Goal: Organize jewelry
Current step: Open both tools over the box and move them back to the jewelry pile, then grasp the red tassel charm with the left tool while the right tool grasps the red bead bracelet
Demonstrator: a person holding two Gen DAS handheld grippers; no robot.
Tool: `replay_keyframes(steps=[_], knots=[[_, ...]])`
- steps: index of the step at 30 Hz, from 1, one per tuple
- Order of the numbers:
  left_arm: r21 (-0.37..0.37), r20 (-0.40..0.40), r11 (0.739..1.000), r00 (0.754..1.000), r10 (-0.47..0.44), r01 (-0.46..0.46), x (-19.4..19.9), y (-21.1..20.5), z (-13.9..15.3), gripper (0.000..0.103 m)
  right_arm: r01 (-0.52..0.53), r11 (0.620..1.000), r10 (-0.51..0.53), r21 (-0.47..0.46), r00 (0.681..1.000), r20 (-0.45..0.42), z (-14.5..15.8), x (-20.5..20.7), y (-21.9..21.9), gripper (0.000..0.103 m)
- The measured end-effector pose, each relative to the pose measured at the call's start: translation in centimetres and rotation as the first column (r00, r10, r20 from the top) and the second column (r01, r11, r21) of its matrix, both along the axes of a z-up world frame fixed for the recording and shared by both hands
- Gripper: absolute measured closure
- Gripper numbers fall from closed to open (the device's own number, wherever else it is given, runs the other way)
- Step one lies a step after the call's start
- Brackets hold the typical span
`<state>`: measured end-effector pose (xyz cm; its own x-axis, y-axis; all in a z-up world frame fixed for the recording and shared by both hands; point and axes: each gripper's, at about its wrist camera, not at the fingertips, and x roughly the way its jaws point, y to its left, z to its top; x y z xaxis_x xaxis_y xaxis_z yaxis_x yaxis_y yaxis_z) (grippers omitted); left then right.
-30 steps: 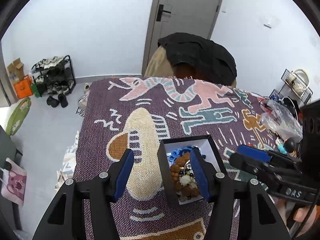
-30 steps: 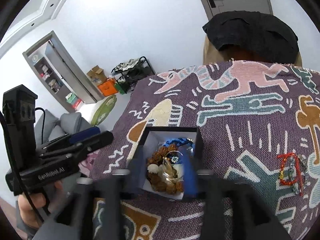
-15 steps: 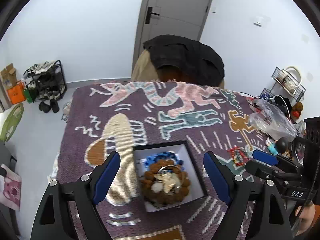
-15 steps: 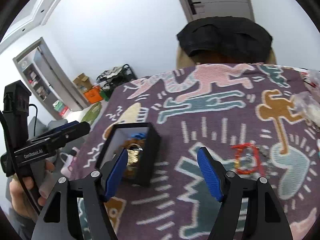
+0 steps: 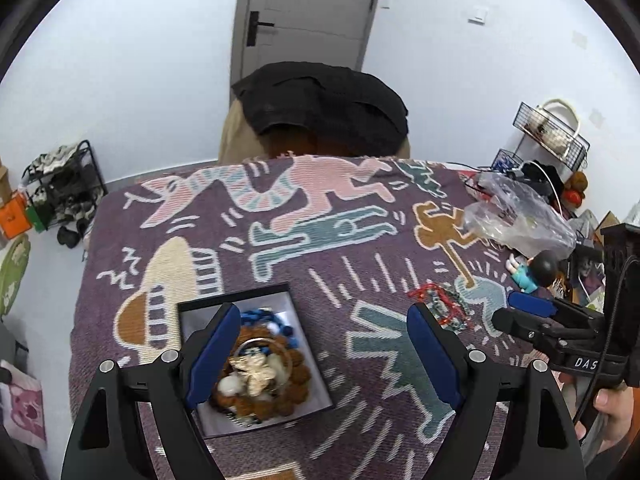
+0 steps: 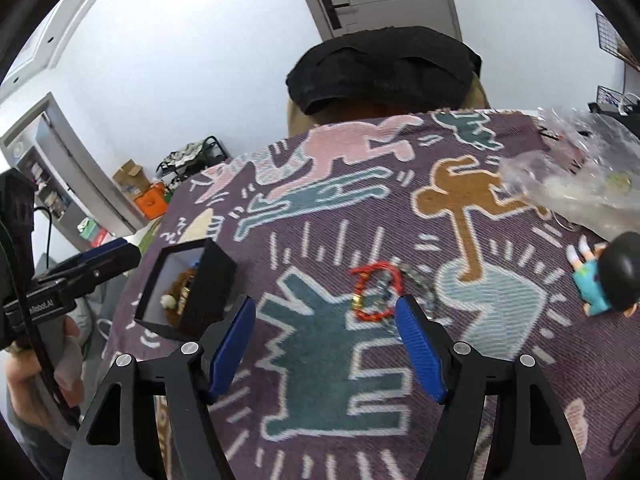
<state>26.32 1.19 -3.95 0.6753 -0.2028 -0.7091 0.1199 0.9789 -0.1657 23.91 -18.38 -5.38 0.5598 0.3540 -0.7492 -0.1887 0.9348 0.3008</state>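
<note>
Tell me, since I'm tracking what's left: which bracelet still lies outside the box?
The red bracelet, loose on the blanket just ahead of the open right gripper; the brown and blue ones sit inside the box.

The table is viewed steeply from above and near by both wrist cameras, facing the door at twelve o'clock. The jewelry box (image 5: 256, 356) is seen at six o'clock in the left view, at nine o'clock in the right (image 6: 188, 284). The red bracelet (image 6: 374, 292) is shared.
</note>
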Motion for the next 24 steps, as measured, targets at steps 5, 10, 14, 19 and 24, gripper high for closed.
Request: replay_keyframes(steps=[5,10,14,19,24], knots=[[0.01,-0.007,0.999,0.999,-0.054,0.054,0.8,-2.7,-0.5,0.017,0.031,0.999,-0.031,-0.007,0.999,-0.016,-1.0,0.0,-1.8,0.031],[0.043,-0.021,0.995,0.995,-0.095,0.096,1.6,-5.2,-1.3,0.017,0.078,0.997,-0.078,0.011,0.996,-0.044,-2.1,0.3,-3.9,0.034],[0.044,-0.057,0.992,0.992,-0.115,0.118,2.8,-7.0,-2.7,0.027,0.107,0.994,-0.106,0.015,0.992,-0.063,-3.2,0.8,-5.2,0.055],[0.032,-0.104,0.992,0.987,-0.12,0.124,4.2,-8.4,-4.4,0.041,0.131,0.991,-0.128,0.019,0.985,-0.114,-5.1,1.9,-6.2,0.073],[0.03,-0.138,0.993,0.984,-0.111,0.116,5.4,-9.2,-5.8,0.049,0.13,0.991,-0.126,0.016,0.982,-0.14,-6.8,3.0,-6.1,0.076]])
